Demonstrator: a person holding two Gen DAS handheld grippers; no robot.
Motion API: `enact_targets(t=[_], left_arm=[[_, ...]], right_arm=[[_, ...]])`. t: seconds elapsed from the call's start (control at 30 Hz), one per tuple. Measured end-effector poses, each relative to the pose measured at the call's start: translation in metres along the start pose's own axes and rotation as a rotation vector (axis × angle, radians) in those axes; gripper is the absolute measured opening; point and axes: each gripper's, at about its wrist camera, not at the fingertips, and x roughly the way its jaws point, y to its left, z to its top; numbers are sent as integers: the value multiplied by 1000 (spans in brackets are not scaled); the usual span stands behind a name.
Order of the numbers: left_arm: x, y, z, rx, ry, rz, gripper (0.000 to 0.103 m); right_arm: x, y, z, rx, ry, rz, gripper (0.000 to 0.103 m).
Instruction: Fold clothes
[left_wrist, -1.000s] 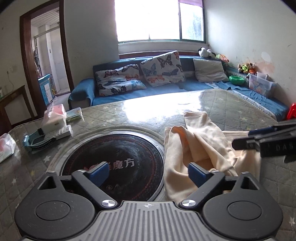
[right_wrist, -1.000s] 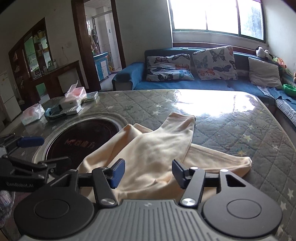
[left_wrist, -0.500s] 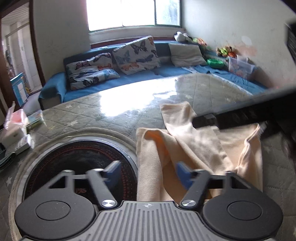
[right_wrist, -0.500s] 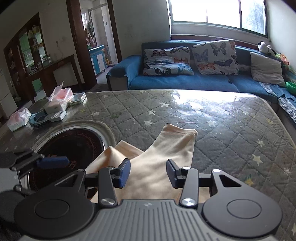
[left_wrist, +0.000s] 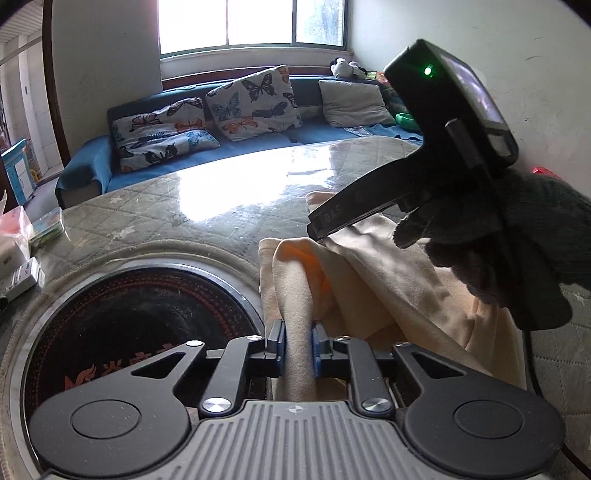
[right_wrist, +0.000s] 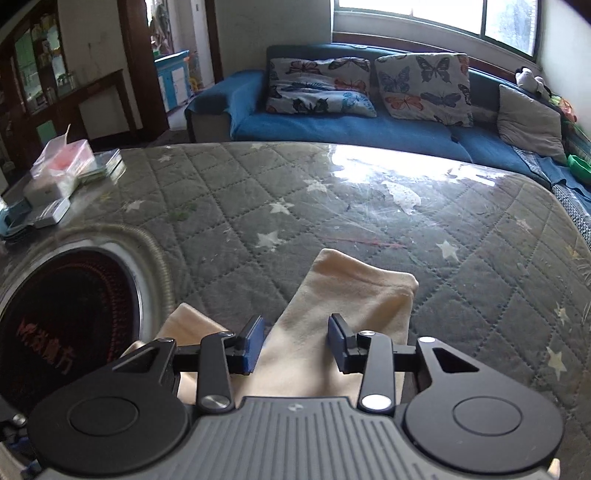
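One bunched ridge of the cream garment (left_wrist: 295, 295) is pinched by the left gripper (left_wrist: 295, 341), while the right gripper (right_wrist: 295, 341) is held apart over a sleeve-like end (right_wrist: 354, 295), so an uneven, dragged fold is risked.

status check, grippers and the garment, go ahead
Left gripper shut on cream garment. Right gripper open, straddling it. Nothing blocking on the table.

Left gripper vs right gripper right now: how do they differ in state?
The left gripper has its jaws shut on a bunched ridge of the cream garment; the right gripper has jaws open, straddling the garment's flat leg without pinching it. The left one works at the garment's edge beside the round black cooktop; the right one is over the part lying on the quilted table cover. Both have blue pads and sit low over the same garment.
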Motion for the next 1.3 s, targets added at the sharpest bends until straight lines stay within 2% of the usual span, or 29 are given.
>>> enact_targets(t=[0.03,0.1,0.2,0.4,0.6,0.7,0.9,1.03,1.17,1.3], left_arm=[[0,1,1,0,1,-1,20],[2,1,4,-3,2,-3,20],[7,0,5,-1,2,1,21],[3,1,4,5,-32,32,12],[-18,7,2,-46,-77,85,10],[-33,11,-2,-73,-97,121,10],[-75,23,-22,-142,-126,187,10],[-106,32,-45,-203,-122,234,10],[-129,37,-74,-276,-83,225,10],[-132,34,-95,-277,-30,217,13]], right_arm=[[1,0,0,-3,-3,-9,34],[2,0,-1,-24,-6,-36,17],[-1,1,-3,-87,-1,-68,9],[-33,-10,-16,-102,-74,-108,7],[-100,-41,-40,-75,-168,-151,7],[-141,-59,-59,-49,-221,-180,7],[-207,-96,-111,-2,-269,-275,7],[-234,-118,-149,41,-271,-359,7],[-247,-143,-184,121,-242,-410,7],[-241,-168,-221,209,-168,-448,3]])
